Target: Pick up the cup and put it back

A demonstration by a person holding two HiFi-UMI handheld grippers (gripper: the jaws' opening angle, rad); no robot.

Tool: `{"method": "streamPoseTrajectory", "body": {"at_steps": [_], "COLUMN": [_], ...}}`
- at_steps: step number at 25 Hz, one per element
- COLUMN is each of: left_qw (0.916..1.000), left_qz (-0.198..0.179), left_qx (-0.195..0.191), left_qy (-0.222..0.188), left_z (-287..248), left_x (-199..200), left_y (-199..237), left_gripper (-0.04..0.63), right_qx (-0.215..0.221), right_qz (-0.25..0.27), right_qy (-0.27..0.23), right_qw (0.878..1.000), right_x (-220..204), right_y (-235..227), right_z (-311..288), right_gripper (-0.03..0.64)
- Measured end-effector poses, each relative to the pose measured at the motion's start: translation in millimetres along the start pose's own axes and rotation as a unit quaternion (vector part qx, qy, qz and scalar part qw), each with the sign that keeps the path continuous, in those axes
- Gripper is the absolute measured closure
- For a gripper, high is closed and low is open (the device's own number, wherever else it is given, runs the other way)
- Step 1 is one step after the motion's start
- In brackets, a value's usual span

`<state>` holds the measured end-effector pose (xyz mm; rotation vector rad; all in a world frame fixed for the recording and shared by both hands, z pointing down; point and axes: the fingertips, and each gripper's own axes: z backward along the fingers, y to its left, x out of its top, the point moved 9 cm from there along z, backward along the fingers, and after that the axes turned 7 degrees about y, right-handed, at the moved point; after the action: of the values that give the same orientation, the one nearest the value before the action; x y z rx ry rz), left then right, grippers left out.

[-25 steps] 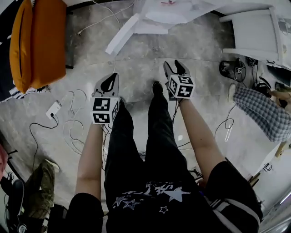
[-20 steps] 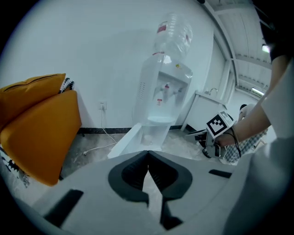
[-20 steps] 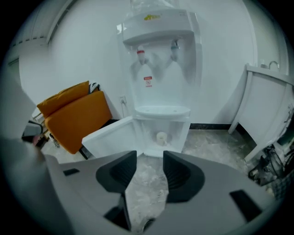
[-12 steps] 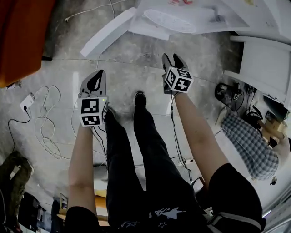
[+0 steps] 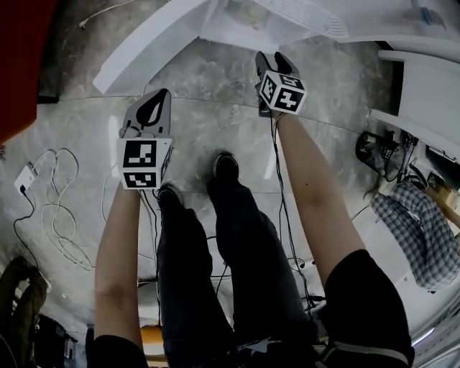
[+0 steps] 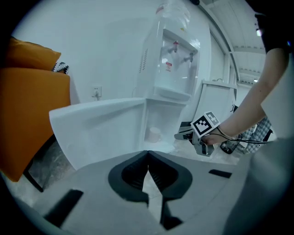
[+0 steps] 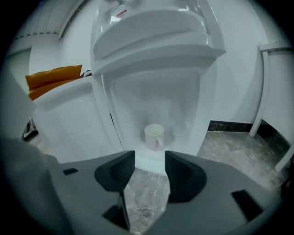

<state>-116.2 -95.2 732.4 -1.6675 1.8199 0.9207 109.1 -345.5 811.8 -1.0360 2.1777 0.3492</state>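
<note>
Marble floor (image 5: 215, 122); cup (image 7: 154, 136) inside water dispenser (image 7: 156, 41) (label (image 6: 168, 67) unreadable).

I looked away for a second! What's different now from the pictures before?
The person has come closer to the white water dispenser, and the left tool and right tool have both moved toward its open door. Nothing was grabbed or let go: the left tool stays shut and empty, the right tool open and empty. The cup sits untouched inside.
</note>
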Motion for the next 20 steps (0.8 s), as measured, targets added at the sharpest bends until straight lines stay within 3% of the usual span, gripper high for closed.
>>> {"method": "streamPoseTrajectory", "body": {"at_steps": [6,13,20], "left_qw": [0.9997,0.9991,0.9981], "left_qz": [-0.018,-0.010,-0.019], "left_qx": [-0.014,-0.016,-0.028], "left_qy": [-0.013,-0.037,-0.052], "left_z": [-42,-93,-123], "left_x": [-39,-63,-61], "left_y": [15,37,42], "left_gripper": [0.586,0.584,0.584], "right_qx": [-0.013,-0.032,-0.048], "right_qz": [0.027,0.044,0.122], "right_qy": [-0.013,-0.036,-0.034], "right_qw": [0.999,0.998,0.991], "right_x": [-10,9,20], "right_y": [-6,-19,-15], "right_z": [-68,-128,-159], "right_gripper": [0.410,0.426,0.486]}}
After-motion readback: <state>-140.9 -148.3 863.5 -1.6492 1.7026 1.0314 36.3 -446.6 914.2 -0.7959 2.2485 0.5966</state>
